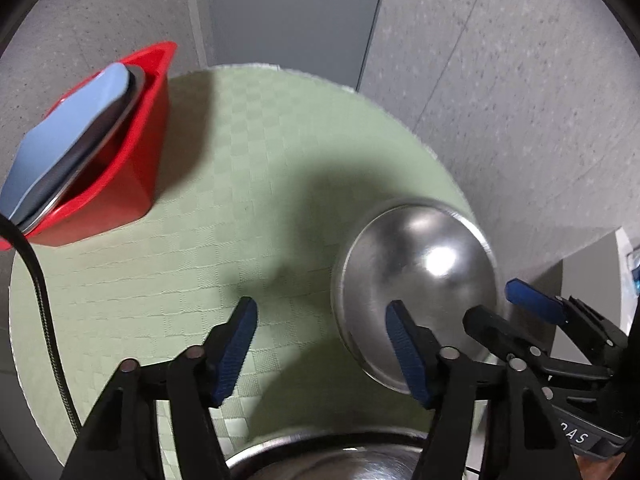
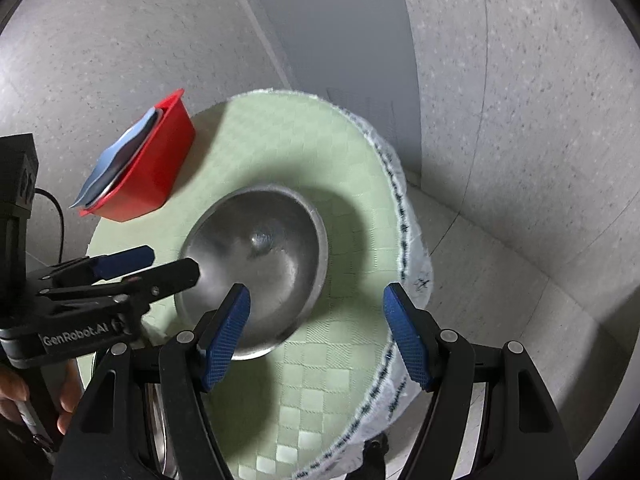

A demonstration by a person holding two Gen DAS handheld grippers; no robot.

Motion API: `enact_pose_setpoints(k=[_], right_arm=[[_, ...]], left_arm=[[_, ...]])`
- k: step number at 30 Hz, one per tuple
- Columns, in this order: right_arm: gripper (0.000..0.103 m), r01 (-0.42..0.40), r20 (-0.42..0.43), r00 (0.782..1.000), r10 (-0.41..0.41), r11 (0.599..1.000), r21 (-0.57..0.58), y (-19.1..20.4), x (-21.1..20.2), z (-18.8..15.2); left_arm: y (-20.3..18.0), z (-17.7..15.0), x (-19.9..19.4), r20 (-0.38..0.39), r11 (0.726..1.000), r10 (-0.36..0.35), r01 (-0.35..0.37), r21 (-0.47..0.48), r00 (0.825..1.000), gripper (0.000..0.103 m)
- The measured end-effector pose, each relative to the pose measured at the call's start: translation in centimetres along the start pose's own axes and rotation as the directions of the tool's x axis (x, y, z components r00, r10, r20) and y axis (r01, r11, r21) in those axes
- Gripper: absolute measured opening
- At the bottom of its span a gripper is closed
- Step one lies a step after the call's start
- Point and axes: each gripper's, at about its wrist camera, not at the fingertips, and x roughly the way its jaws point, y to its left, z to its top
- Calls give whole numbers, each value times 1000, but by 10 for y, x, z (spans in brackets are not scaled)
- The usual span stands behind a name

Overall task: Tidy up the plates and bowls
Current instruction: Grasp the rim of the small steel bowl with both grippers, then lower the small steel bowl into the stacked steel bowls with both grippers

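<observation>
A steel bowl (image 1: 416,280) (image 2: 256,264) lies upside down on the round green-clothed table (image 1: 248,184) (image 2: 320,160). My left gripper (image 1: 320,344) is open and empty, its right finger over the bowl's near edge; it also shows in the right wrist view (image 2: 168,264). My right gripper (image 2: 316,332) is open and empty above the bowl's near right rim, and it shows in the left wrist view (image 1: 500,304) at the bowl's right side. A red bin (image 1: 120,168) (image 2: 148,168) at the far left holds upright plates, a blue one (image 1: 68,136) outermost.
Another steel dish (image 1: 332,456) lies at the table's near edge below my left gripper. A black cable (image 1: 44,304) hangs at the left. Grey walls and a door (image 1: 296,12) stand behind the table. The cloth's white fringe (image 2: 404,264) drapes off the right side.
</observation>
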Motion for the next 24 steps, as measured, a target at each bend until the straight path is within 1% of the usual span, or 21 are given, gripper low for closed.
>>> enact_pose_setpoints(k=[1, 2, 3, 4, 5, 7, 8, 10, 12, 16, 18, 20, 24], right_arm=[[57, -7, -12, 1000, 7, 1000, 4, 0, 4, 0], [55, -12, -19, 1000, 12, 1000, 8, 0, 7, 0], [51, -13, -28, 1000, 14, 1000, 10, 1, 10, 0], [47, -11, -35, 999, 12, 1000, 8, 1, 13, 0], [45, -11, -42, 999, 11, 1000, 8, 1, 15, 0], [37, -17, -52, 998, 18, 1000, 10, 2, 18, -1], [36, -22, -51, 998, 22, 1000, 10, 2, 18, -1], [26, -32, -53, 998, 33, 999, 7, 3, 18, -2], [26, -25, -49, 999, 25, 1000, 1, 5, 18, -2], [26, -34, -19, 999, 34, 999, -9, 9, 7, -1], [26, -34, 11, 999, 34, 999, -26, 13, -7, 1], [26, -33, 45, 998, 35, 998, -49, 20, -23, 2], [26, -39, 86, 995, 47, 994, -98, 32, -49, -1]], left_arm=[[1, 5, 6, -19, 1000, 0, 0, 4, 1000, 47], [2, 9, 12, -38, 1000, -7, 8, 8, 999, 43], [3, 11, 15, -46, 1000, -9, 9, 8, 999, 37], [2, 13, 18, -54, 1000, -10, 11, 11, 999, 33], [3, 17, 21, -54, 1000, -26, 27, 15, 998, 30], [0, 21, 23, -54, 998, -54, 55, 21, 997, 12], [-1, 24, 24, -49, 998, -57, 58, 28, 997, 11], [-5, 22, 24, -36, 998, -41, 43, 47, 999, 11], [-4, 21, 23, -21, 998, -46, 47, 42, 999, 11], [-7, 14, 2, 48, 997, -60, 58, 45, 997, 11], [-11, 1, -13, 84, 997, -63, 60, 42, 994, 11], [-11, -5, -29, 122, 998, -63, 59, 38, 991, 11], [-5, -32, -59, 173, 998, -56, 54, 19, 983, 11]])
